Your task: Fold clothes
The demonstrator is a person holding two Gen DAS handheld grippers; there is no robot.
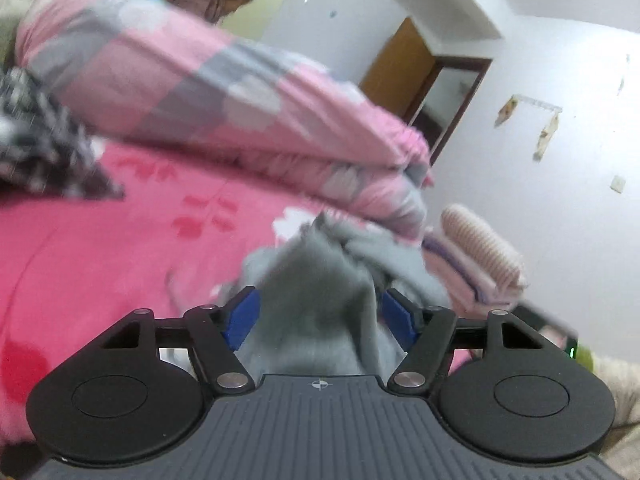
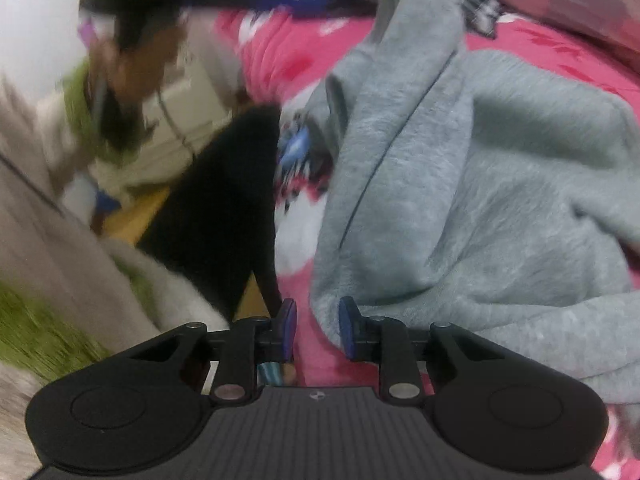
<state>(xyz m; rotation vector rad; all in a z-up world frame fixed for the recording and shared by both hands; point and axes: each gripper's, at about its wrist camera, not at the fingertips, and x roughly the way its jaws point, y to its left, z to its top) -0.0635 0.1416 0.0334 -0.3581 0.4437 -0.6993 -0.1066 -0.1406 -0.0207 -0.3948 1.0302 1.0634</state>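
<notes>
The grey sweatshirt (image 2: pixel 460 184) lies bunched on the pink bed (image 1: pixel 100 248). The left claw (image 1: pixel 318 314) holds a gathered fold between widely spaced pads. The right claw (image 2: pixel 318 328) stands narrow and empty beside the hem. Risk: the bulky fold slips loose, collapsing the garment.

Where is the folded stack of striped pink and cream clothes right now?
In the left wrist view, the folded striped stack sits at right on the pink bedspread, just beyond the grey fleece garment and below the pink patchwork quilt.
</notes>
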